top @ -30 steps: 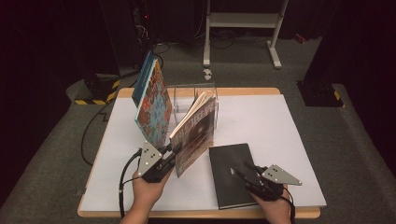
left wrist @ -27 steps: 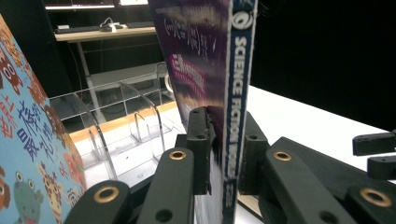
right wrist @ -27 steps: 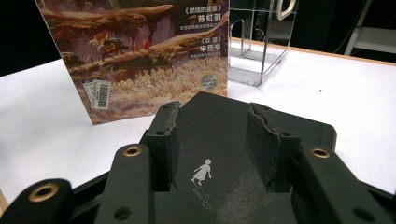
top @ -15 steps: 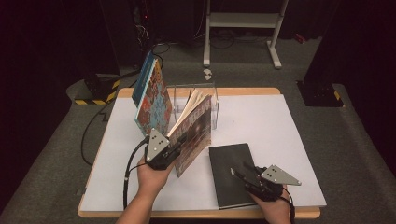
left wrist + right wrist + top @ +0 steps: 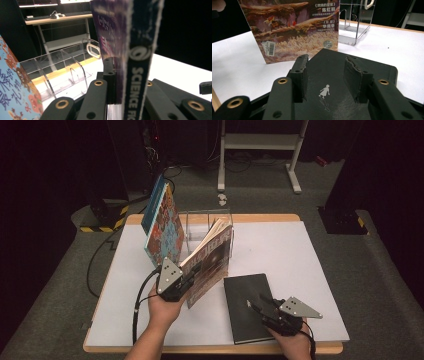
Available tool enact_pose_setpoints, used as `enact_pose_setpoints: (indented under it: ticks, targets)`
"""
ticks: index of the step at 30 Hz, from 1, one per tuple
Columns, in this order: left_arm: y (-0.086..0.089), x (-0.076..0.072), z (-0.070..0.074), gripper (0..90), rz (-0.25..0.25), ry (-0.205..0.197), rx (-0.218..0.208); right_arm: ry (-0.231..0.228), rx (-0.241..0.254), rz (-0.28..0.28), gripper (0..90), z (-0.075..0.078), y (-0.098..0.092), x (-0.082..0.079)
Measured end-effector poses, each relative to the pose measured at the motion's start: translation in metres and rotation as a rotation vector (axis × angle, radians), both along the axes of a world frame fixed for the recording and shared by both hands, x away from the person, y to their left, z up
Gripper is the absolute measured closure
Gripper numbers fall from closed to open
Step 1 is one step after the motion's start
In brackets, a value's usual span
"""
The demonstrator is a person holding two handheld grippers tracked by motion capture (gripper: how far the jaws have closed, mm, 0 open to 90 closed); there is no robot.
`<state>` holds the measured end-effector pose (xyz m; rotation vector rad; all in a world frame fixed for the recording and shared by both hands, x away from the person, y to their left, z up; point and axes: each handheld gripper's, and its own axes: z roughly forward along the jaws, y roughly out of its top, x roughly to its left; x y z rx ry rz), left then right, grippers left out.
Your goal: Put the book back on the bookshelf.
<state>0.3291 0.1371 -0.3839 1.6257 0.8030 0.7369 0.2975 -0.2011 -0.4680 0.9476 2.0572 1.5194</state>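
Magazine stands tilted at frame centre, lower corner on the tabletop, upper edge leaning toward the clear rack. Judged light, floppy, glossy cover likely slick; pages fan at top. Best hold: near spine, low, as now. Left gripper fingers clamped tight on its spine edge. Right gripper, lower right, fingers partly apart, holding nothing, over the black notebook lying flat; contact w/ cover unclear.
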Motion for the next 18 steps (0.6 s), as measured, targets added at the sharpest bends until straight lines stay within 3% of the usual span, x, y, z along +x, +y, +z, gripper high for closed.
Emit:
enact_pose_setpoints:
  ticks: [7,11,18]
  targets:
    - [0.005,0.006,0.006,83.7,0.054,0.0,-0.008,-0.001,0.009,-0.002,54.6,0.001,-0.001,0.0]
    - [0.016,0.003,0.013,83.8,0.126,-0.034,-0.015,0.001,0.013,-0.004,54.6,0.002,-0.002,0.0]
    - [0.026,0.006,0.018,83.7,0.251,-0.03,0.008,-0.003,0.015,0.001,54.7,0.003,-0.001,0.0]
